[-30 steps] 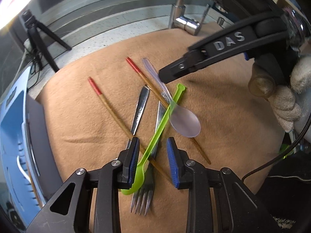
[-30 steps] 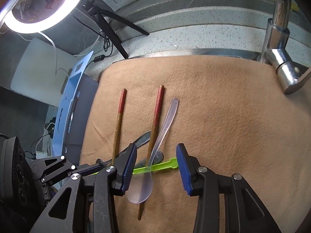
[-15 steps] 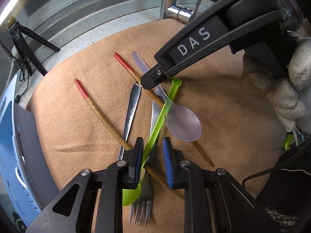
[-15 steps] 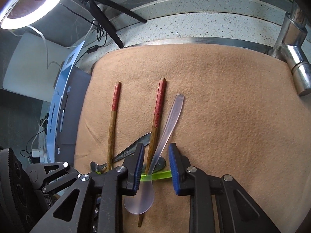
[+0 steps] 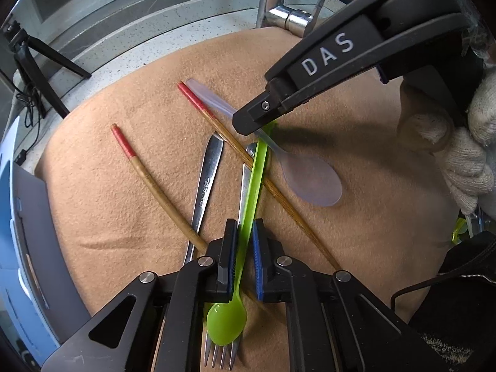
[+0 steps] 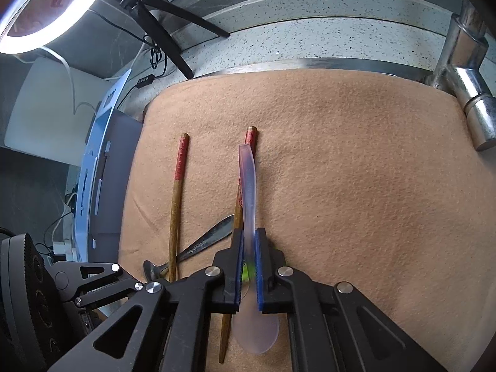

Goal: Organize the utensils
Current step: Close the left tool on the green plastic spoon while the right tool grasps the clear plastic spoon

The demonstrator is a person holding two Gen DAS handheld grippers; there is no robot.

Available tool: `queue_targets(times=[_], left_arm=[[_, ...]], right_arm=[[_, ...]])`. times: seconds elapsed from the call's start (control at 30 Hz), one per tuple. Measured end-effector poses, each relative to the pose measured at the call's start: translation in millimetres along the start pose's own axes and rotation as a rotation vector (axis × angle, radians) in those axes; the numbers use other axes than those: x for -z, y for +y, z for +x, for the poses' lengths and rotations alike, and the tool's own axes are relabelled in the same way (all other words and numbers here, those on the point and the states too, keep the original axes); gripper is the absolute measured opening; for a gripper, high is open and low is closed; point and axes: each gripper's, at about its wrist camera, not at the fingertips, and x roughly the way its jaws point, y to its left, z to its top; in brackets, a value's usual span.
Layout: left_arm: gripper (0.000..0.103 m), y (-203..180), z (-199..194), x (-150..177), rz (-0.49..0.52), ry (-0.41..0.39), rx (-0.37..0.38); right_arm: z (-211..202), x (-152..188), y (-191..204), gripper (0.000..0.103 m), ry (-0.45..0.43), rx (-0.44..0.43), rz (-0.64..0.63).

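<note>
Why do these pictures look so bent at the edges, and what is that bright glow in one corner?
Both views use fisheye lenses, so the counter edge curves. Right wrist view: a ring light blows out the top left corner, and the translucent spoon is slightly smeared. Left wrist view: the right gripper casts a soft shadow on the brown cloth.

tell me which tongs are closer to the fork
Left. The left tongs are shut on the green spoon right above the fork, whose tines poke out beneath them. The right tongs grip the translucent spoon farther up the cloth.
</note>
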Motion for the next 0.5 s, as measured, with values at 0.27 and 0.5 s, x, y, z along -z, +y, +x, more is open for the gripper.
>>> queue_targets(times=[0.27, 0.5], left_arm=[[0.005, 5.2, -5.2, 4.7, -0.041, -0.015, 0.024], [0.005, 16.2, -11.4, 8.7, -0.106, -0.044, 0.051]], right_arm=[[-8.7, -1.4, -8.2, 0.006, -0.031, -0.021, 0.024], [-19.0, -3.0, -22.8, 0.006, -0.067, -0.046, 0.081]])
